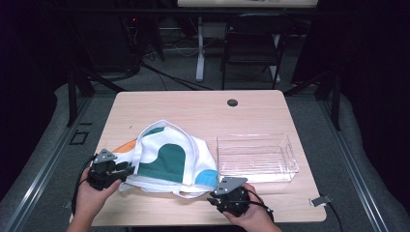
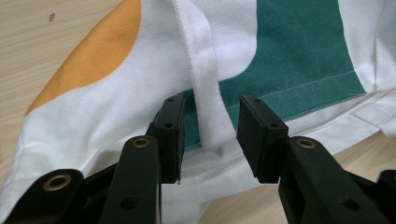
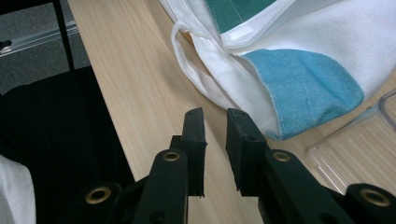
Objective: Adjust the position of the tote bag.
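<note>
A white cloth tote bag (image 1: pixel 169 159) with green, orange and blue patches lies flat on the wooden table (image 1: pixel 203 108). My left gripper (image 1: pixel 126 171) is at the bag's left edge. In the left gripper view its jaws (image 2: pixel 210 126) stand open on either side of a white strap (image 2: pixel 205 93), and the pads are clear of it. My right gripper (image 1: pixel 213 198) hovers near the table's front edge, just short of the bag's blue corner (image 3: pixel 303 88). Its jaws (image 3: pixel 215 126) are a narrow gap apart with nothing between them. A loose white handle loop (image 3: pixel 187 60) lies ahead of them.
A clear plastic bin (image 1: pixel 256 157) stands right of the bag, its corner (image 3: pixel 364 144) close to my right gripper. A cable hole (image 1: pixel 232 102) is at the table's far side. A dark chair (image 1: pixel 254 43) stands beyond the table. The front edge (image 3: pixel 107 107) runs left of my right jaws.
</note>
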The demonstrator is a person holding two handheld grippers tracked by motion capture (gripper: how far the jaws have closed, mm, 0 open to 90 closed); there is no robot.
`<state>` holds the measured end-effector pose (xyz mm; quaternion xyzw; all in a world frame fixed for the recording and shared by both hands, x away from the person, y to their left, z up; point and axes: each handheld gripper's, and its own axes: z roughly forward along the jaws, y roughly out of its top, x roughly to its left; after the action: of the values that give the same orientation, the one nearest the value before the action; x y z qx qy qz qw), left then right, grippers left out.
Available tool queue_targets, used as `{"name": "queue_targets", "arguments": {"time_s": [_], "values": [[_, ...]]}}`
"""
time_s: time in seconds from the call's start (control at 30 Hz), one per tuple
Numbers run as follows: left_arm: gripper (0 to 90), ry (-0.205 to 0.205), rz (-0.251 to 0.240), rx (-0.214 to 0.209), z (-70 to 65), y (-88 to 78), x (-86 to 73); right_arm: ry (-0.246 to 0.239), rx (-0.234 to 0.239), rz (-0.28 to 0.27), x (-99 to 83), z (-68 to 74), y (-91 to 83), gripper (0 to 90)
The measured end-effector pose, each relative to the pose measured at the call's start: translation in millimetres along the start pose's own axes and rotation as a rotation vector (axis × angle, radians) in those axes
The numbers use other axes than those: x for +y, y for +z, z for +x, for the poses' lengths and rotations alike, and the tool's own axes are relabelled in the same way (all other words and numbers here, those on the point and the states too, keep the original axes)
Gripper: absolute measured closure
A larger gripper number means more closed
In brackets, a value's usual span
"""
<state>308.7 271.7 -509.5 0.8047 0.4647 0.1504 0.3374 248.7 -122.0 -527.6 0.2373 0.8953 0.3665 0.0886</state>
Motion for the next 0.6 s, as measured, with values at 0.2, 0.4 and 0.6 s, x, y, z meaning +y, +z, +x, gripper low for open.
{"name": "queue_targets", "arguments": {"time_s": [0.2,0.4,0.6], "values": [[59.9,-0.005,0.024,-0.001,2.5,8.1,6.1,-0.008,-0.002,-0.001,-0.8,1.0,0.7,76.8],[57.4,-0.025,0.079,-0.045,7.1,16.4,11.5,-0.005,0.007,-0.005,-0.5,-0.7,0.7,75.9],[57.2,-0.024,0.099,-0.074,7.2,20.2,12.4,-0.002,0.009,-0.013,-0.7,1.0,2.8,75.3]]}}
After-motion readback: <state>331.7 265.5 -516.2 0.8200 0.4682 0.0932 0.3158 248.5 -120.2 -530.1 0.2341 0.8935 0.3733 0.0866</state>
